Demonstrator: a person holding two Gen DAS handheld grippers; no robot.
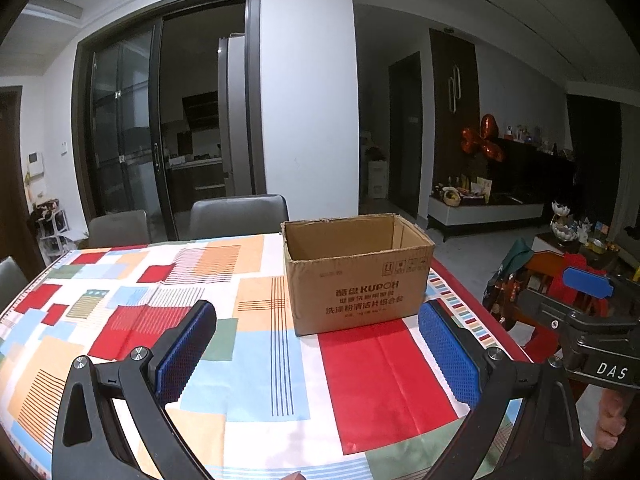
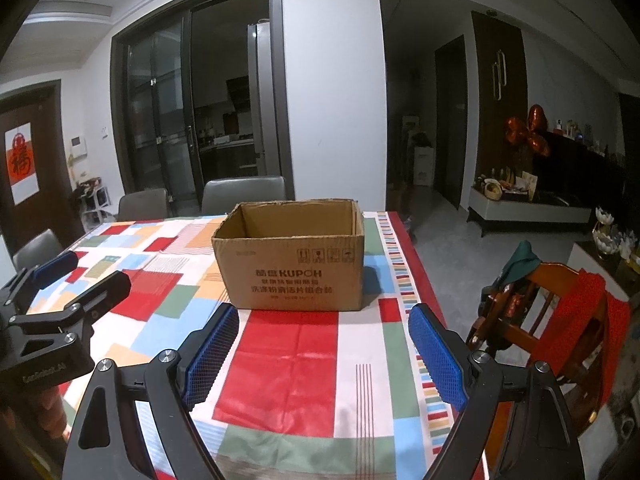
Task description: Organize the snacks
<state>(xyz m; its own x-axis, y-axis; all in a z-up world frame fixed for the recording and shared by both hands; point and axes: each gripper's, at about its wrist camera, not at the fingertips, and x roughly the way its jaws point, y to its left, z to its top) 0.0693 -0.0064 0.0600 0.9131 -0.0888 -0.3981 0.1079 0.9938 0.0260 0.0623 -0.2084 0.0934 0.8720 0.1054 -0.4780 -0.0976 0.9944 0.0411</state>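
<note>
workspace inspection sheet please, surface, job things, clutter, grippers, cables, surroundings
surface: table under a colourful patchwork tablecloth.
job's things: open cardboard box upright on the cloth, interior looks empty where visible; no snacks seen.
clutter: nothing seen on the cloth.
grippers: left hand-held gripper open, nothing between its pads; right hand-held gripper open, nothing between its pads.
cables: nothing seen.
surroundings: grey chairs behind the table, wooden chair with red cloth at its right, dark sliding glass doors.
</note>
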